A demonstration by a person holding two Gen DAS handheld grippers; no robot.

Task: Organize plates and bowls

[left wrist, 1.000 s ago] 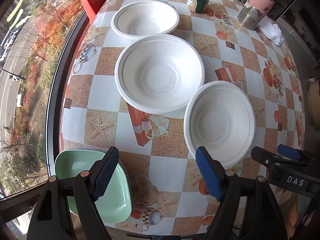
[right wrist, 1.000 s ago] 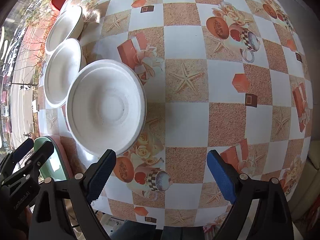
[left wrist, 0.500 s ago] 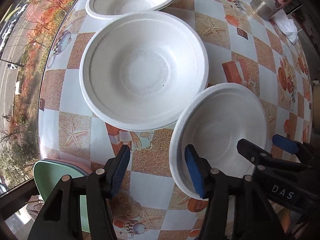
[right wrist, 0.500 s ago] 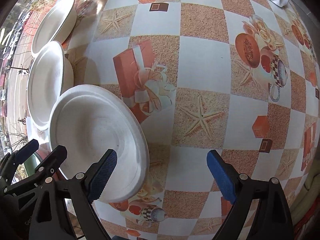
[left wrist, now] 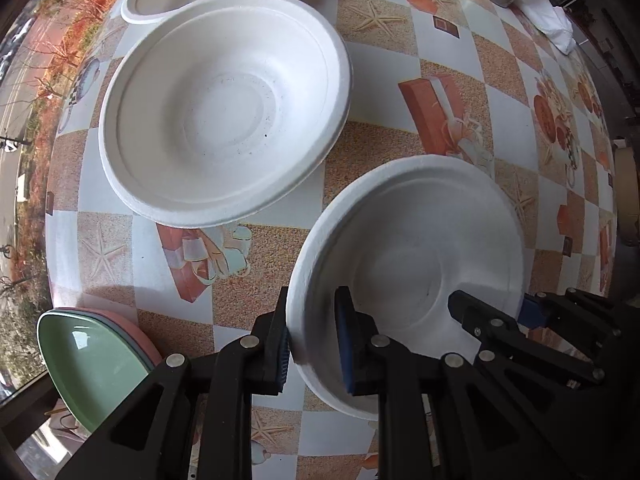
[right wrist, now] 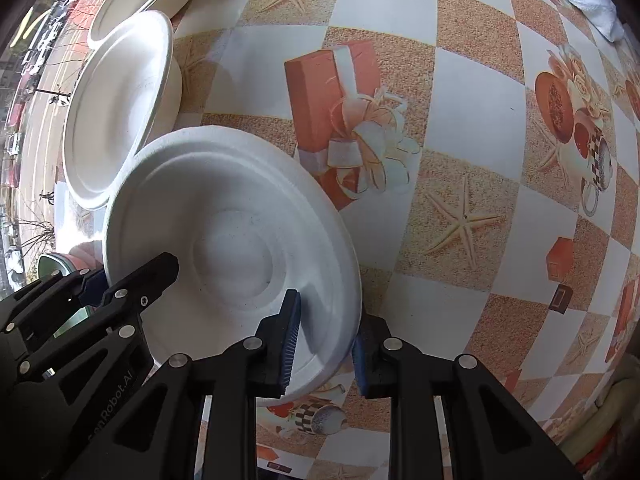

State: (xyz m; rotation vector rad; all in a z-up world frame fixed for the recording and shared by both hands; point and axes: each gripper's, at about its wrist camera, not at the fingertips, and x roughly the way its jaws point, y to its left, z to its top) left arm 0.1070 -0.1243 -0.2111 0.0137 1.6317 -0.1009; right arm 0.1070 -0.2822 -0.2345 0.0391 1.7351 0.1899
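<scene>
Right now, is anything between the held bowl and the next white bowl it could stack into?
Nothing visible. Only bare tablecloth separates the held bowl from the middle bowl, which looks empty.

a window-side dining spot

a table [left wrist: 452, 36] under a printed checked oilcloth stands against a big window [left wrist: 24, 92] overlooking a street and trees; disposable white bowls [left wrist: 224, 108] sit along its window edge.
</scene>
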